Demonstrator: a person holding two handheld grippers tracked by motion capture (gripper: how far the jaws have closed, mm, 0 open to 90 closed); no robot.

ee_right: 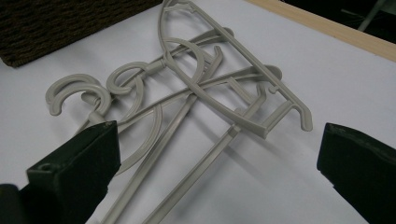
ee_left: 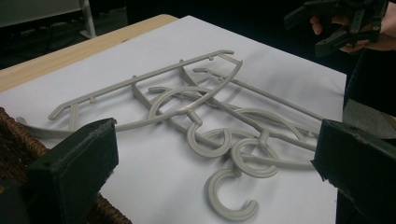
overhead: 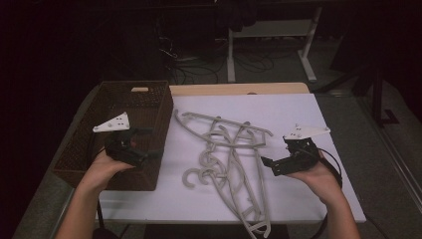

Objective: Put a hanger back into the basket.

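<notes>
A tangled pile of grey plastic hangers [overhead: 229, 149] lies in the middle of the white table top [overhead: 298, 109], hooks toward the person. My left gripper [overhead: 152, 143] hovers at the right rim of the brown wicker basket [overhead: 144, 107], open and empty, pointing at the pile. In the left gripper view the hangers [ee_left: 187, 109] lie beyond my wide-apart jaws [ee_left: 217, 140]. My right gripper [overhead: 273, 152] is held just right of the pile, open, with nothing in it. The right gripper view shows the hangers [ee_right: 205, 84] ahead of its spread jaws [ee_right: 219, 140].
The basket fills the table's left side, and its weave shows in the gripper views [ee_left: 9, 140] [ee_right: 56, 23]. A wooden strip [overhead: 239, 88] runs along the far edge. One hanger end [overhead: 254, 226] overhangs the near edge. The right gripper [ee_left: 345, 23] appears far off.
</notes>
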